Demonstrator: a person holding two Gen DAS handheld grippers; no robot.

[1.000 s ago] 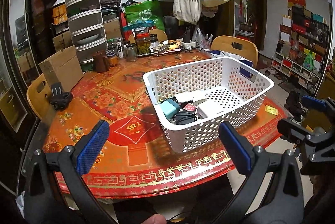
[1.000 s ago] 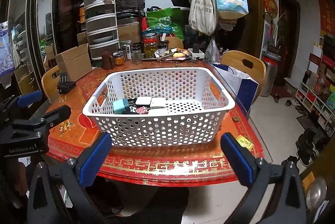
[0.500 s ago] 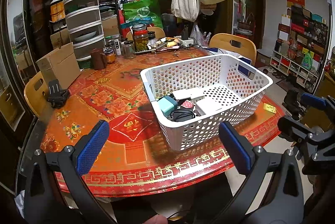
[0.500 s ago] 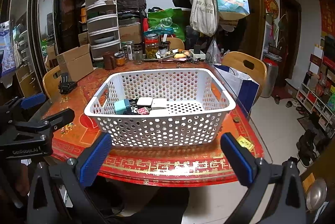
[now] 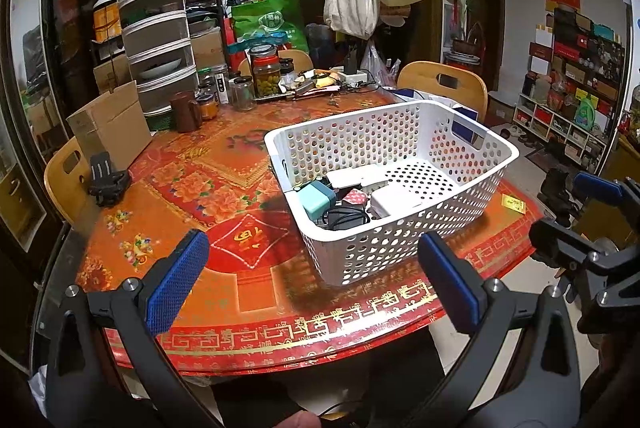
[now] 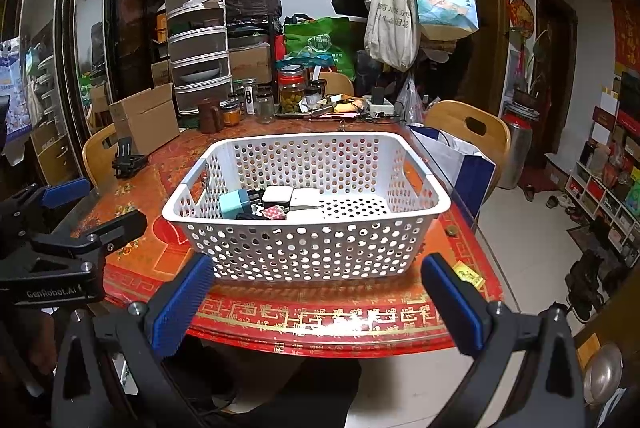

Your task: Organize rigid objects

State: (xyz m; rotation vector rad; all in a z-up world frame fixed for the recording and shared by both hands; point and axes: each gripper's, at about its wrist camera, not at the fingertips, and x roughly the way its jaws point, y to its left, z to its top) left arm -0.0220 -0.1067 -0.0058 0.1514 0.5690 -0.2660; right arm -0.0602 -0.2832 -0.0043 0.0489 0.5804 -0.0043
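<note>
A white perforated basket (image 5: 424, 248) (image 6: 304, 252) stands on the red patterned round table (image 5: 224, 195) (image 6: 320, 316). Inside it lie a teal box (image 5: 318, 199) (image 6: 234, 203), white boxes (image 5: 394, 201) (image 6: 304, 197), a small red patterned item (image 5: 356, 195) (image 6: 274, 212) and a black cable (image 5: 344, 218). My left gripper (image 5: 312, 284) is open and empty, held back from the table's near edge. My right gripper (image 6: 318, 300) is open and empty, also off the near edge, in front of the basket.
A black clamp-like item (image 5: 108, 179) (image 6: 126, 159) and a cardboard box (image 5: 110, 127) sit at the table's left. Jars, a brown mug (image 5: 186, 111) and clutter stand at the back. Wooden chairs (image 5: 444, 87) surround the table. A yellow card (image 5: 514, 204) lies at the right edge.
Both grippers have drifted slightly back and up from the table; the view shifts a little. Both stay open and empty. The basket and its contents have not moved.
</note>
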